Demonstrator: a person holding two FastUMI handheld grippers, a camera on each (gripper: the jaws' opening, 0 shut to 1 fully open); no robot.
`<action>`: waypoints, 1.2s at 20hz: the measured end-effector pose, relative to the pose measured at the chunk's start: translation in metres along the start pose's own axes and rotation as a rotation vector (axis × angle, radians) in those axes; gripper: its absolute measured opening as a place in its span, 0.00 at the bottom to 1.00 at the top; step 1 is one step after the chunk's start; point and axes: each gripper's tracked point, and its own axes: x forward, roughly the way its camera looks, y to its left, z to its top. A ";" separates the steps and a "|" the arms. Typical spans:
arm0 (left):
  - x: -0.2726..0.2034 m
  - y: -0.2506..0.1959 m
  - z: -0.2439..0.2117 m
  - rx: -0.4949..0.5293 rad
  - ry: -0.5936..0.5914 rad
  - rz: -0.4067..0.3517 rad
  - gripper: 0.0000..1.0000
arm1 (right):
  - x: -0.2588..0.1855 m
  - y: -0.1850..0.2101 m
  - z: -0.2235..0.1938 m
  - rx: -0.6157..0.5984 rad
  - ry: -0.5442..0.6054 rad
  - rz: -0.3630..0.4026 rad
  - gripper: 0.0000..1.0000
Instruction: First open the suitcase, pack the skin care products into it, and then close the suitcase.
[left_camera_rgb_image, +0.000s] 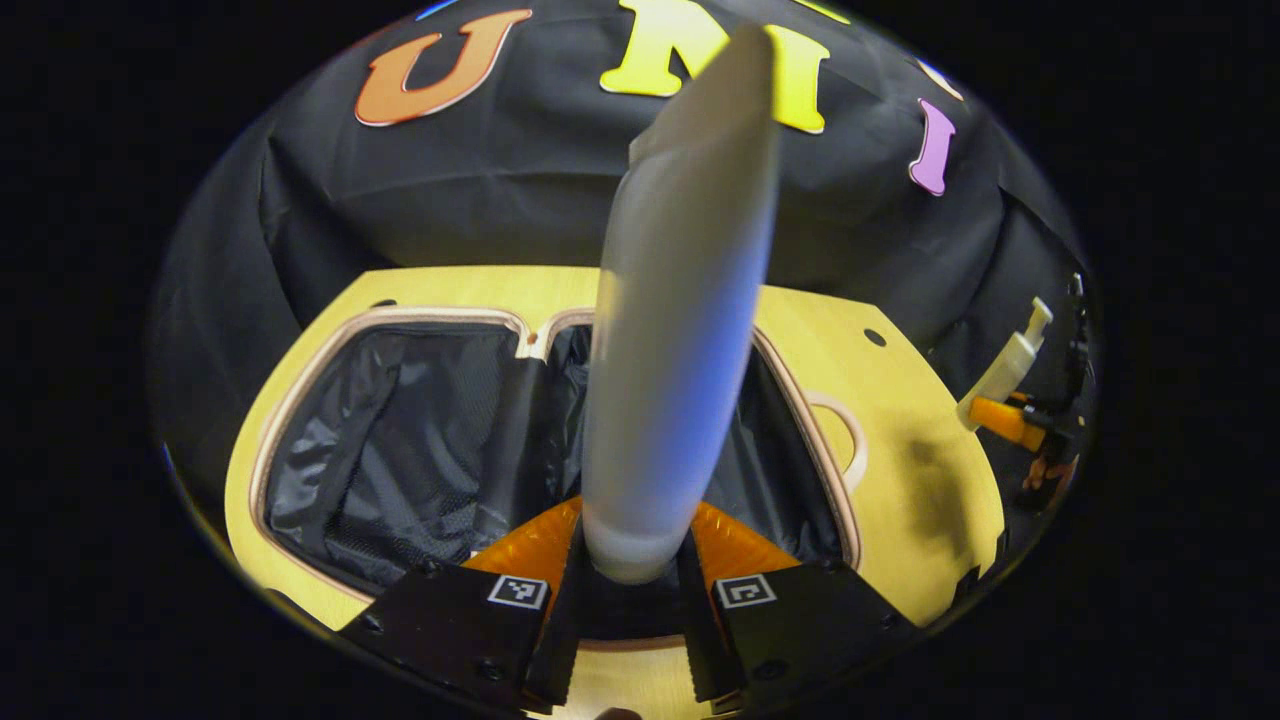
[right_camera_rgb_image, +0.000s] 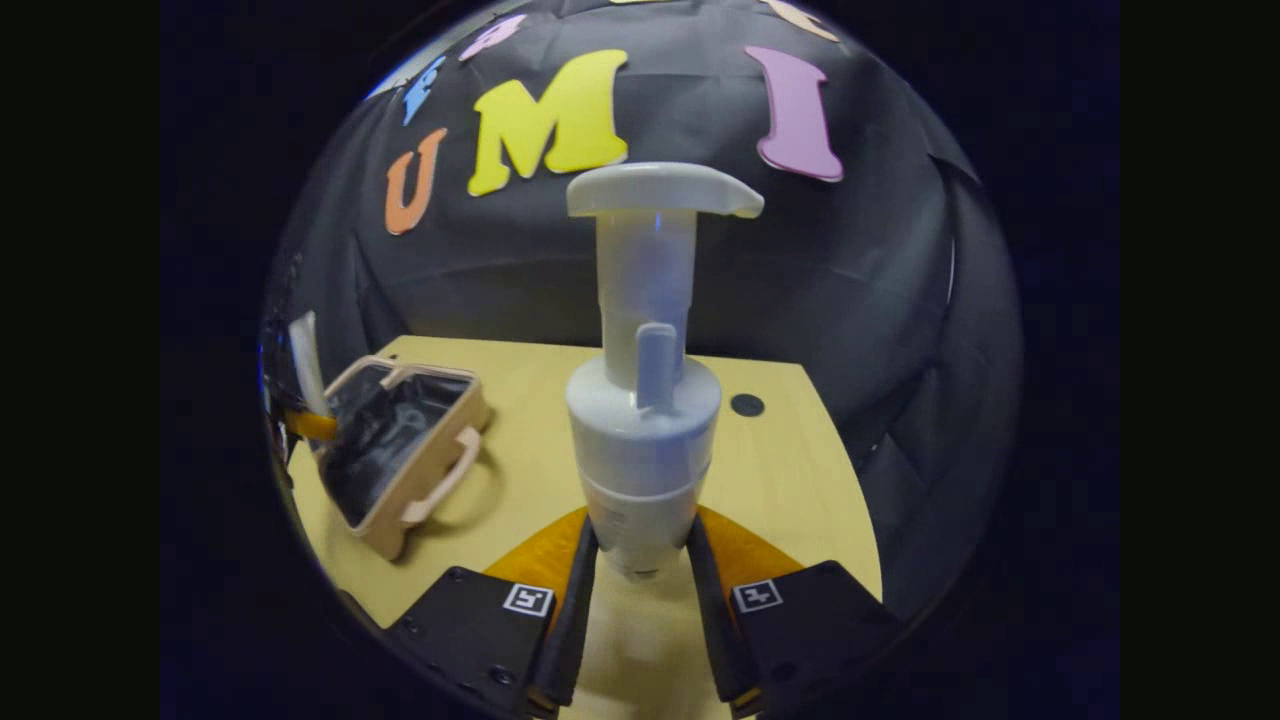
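In the left gripper view, my left gripper (left_camera_rgb_image: 637, 560) is shut on the lower end of a long white tube (left_camera_rgb_image: 680, 350) that points up and away. It hangs above the open beige suitcase (left_camera_rgb_image: 400, 440), whose black lining shows on both sides of the tube. In the right gripper view, my right gripper (right_camera_rgb_image: 640, 560) is shut on the body of a white pump bottle (right_camera_rgb_image: 645, 420), held upright over the table (right_camera_rgb_image: 790, 480). The suitcase (right_camera_rgb_image: 400, 450) lies open at the left there, with the tube (right_camera_rgb_image: 303, 360) at its far side. The pump bottle (left_camera_rgb_image: 1005, 370) also shows far right.
The suitcase lies on a yellow wooden table (left_camera_rgb_image: 920, 480) with a round hole (right_camera_rgb_image: 746, 405) near its back edge. Its beige handle (right_camera_rgb_image: 440, 480) faces the right gripper. Black cloth walls close in behind the table and on both sides.
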 end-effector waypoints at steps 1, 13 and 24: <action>0.006 0.000 -0.004 -0.004 0.023 -0.025 0.47 | -0.014 0.017 0.007 0.015 0.004 0.043 0.48; 0.063 0.002 -0.039 -0.132 0.395 -0.059 0.45 | -0.110 0.090 0.026 0.153 0.057 0.207 0.48; 0.011 0.005 -0.033 -0.187 0.320 0.045 0.84 | -0.108 0.152 0.005 0.069 0.165 0.236 0.48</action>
